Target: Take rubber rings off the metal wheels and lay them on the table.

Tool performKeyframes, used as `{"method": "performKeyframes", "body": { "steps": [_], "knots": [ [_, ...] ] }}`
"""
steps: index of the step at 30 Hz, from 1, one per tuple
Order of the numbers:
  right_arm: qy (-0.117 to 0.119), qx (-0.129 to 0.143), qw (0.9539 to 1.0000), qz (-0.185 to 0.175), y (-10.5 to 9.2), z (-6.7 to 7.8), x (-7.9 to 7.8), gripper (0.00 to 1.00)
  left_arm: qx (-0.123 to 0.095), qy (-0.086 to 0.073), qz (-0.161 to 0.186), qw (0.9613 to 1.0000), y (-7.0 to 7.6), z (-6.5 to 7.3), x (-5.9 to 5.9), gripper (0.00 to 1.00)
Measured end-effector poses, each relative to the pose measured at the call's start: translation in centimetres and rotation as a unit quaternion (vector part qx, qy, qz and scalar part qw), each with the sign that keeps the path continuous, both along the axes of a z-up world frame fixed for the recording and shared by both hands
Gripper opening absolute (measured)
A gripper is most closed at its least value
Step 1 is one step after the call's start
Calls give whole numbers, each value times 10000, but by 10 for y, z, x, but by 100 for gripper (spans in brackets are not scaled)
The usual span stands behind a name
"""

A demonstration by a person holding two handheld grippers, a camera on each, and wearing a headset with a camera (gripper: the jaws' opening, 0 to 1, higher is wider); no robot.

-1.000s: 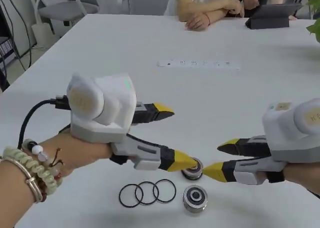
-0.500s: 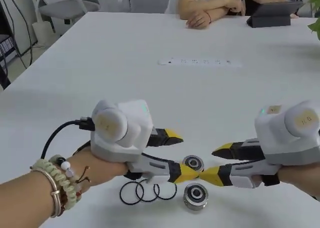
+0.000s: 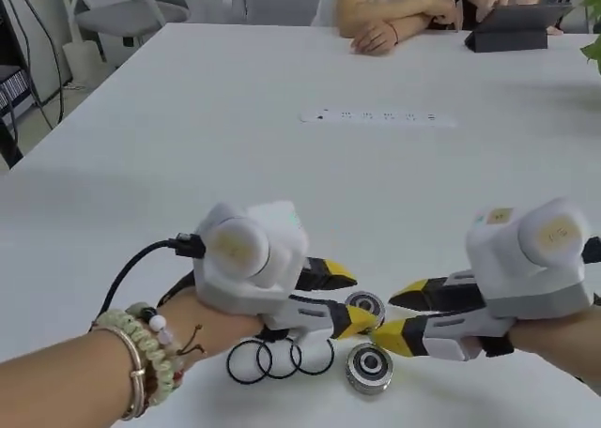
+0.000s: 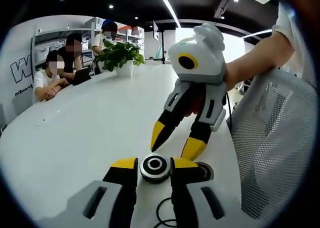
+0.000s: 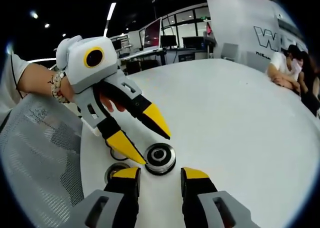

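Near the table's [image 3: 282, 165] near edge, both pairs of tongs point at one wheel [image 3: 364, 305] from opposite sides. The left tongs [image 3: 355, 301] are open, one yellow tip on each side of the wheel. In the left gripper view the wheel sits right between those tips, but I cannot tell whether they touch it. The right tongs [image 3: 390, 313] are open too. Their tips are just short of the wheel, which lies flat on the table ahead of them in the right gripper view and has a dark band round its rim. The lower tips of the two pairs nearly meet beside the wheel.

A second wheel [image 3: 368, 368] lies flat just nearer the edge, under the right tongs. Three black rings [image 3: 280, 359] lie in an overlapping row beside it, under the left tongs. A white power strip [image 3: 376, 118] lies well apart, toward the table's far edge, where people sit with their arms on the table.
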State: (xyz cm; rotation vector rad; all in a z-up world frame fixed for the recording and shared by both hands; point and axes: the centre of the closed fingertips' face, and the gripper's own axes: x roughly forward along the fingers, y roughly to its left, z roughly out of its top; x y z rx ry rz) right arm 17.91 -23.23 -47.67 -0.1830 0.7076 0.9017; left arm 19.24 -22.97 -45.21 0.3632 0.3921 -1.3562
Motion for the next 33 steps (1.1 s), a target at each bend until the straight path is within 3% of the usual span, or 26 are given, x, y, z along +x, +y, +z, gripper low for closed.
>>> {"method": "performKeyframes", "body": {
  "steps": [7, 13, 16, 18, 20, 33],
  "knots": [
    [86, 0, 10000, -24, 1, -4, -2, 26, 178, 4, 11, 9998, -1, -10, -2, 16],
    [95, -23, 10000, 3, 1, -6, -2, 24, 87, 67, 77, 9999, 0, -10, -1, 12],
    [96, -13, 10000, -4, 2, -6, -2, 23, 91, 51, 114, 9999, 1, -10, 1, 10],
    [95, -2, 10000, -15, 2, -5, -2, 23, 139, -49, 62, 9999, 1, -10, 0, 10],
    [92, 14, 10000, -35, 2, -5, -1, 22, 148, 3, 11, 9999, -1, -11, -3, 7],
    [104, 24, 9999, -88, -1, -7, 0, 11, 95, 19, 90, 9999, -1, -9, 0, 7]
  ]
}}
